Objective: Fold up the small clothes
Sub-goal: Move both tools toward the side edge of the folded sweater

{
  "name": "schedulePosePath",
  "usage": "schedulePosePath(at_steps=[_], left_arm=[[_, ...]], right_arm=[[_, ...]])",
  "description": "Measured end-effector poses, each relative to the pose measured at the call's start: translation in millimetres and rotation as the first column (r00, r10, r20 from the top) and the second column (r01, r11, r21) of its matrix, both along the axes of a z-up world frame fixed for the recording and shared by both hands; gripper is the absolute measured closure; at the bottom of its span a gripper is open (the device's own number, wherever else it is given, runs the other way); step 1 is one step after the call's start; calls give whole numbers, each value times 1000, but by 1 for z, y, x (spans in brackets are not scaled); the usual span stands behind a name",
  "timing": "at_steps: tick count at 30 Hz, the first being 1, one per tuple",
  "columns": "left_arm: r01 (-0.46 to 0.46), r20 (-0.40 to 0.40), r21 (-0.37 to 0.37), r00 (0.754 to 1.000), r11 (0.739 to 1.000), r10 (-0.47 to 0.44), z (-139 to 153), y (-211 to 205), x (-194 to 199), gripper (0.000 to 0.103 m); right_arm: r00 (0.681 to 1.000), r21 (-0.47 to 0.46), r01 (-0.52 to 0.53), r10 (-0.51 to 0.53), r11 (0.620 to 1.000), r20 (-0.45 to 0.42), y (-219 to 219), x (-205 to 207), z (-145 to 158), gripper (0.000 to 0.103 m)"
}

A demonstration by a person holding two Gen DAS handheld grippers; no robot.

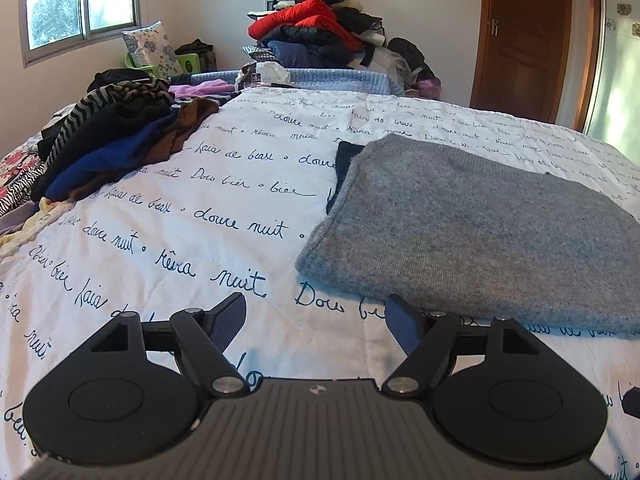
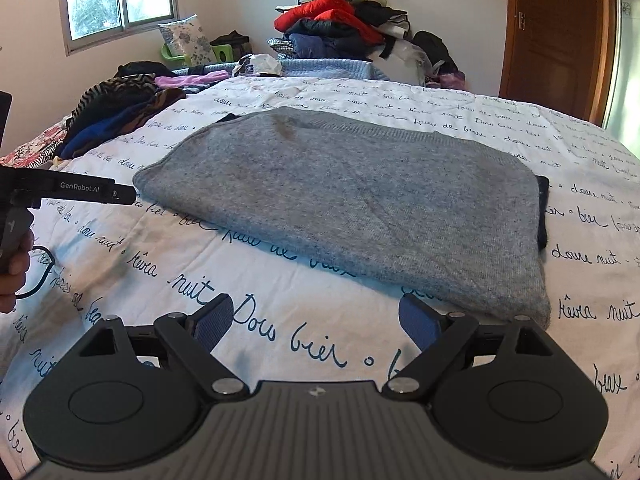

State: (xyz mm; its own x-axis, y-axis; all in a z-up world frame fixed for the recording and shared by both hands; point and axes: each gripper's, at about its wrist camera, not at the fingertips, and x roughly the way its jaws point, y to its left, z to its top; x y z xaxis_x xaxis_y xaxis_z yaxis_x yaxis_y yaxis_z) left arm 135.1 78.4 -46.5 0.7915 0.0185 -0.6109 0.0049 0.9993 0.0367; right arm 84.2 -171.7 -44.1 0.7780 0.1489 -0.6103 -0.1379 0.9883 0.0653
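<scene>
A grey knit garment lies folded flat on the white quilt with script lettering; a dark piece shows under its far left edge. It also shows in the right wrist view, with the dark piece at its right edge. My left gripper is open and empty, just above the quilt, near the garment's front left corner. My right gripper is open and empty, in front of the garment's near edge. The left gripper's body shows at the left of the right wrist view.
A heap of unfolded clothes lies on the bed's left side. A tall pile of jackets and clothes stands behind the bed against the wall. A wooden door is at the right, a window at the left.
</scene>
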Motion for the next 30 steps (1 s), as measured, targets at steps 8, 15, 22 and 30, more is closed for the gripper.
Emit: schedulePosePath(at_steps=[8, 15, 22, 30], left_arm=[[48, 24, -23, 999, 999, -48, 14, 5, 9, 26], [81, -6, -79, 997, 994, -82, 31, 31, 61, 24], [128, -119, -310, 978, 942, -173, 26, 50, 141, 24], [139, -189, -461, 950, 876, -250, 1, 47, 207, 24]], right_arm=[[997, -96, -45, 50, 994, 50, 23, 7, 6, 12], [977, -308, -122, 169, 944, 131, 73, 25, 7, 12], [945, -479, -166, 277, 862, 172, 131, 53, -6, 12], [924, -658, -149, 341, 738, 174, 179, 84, -35, 13]])
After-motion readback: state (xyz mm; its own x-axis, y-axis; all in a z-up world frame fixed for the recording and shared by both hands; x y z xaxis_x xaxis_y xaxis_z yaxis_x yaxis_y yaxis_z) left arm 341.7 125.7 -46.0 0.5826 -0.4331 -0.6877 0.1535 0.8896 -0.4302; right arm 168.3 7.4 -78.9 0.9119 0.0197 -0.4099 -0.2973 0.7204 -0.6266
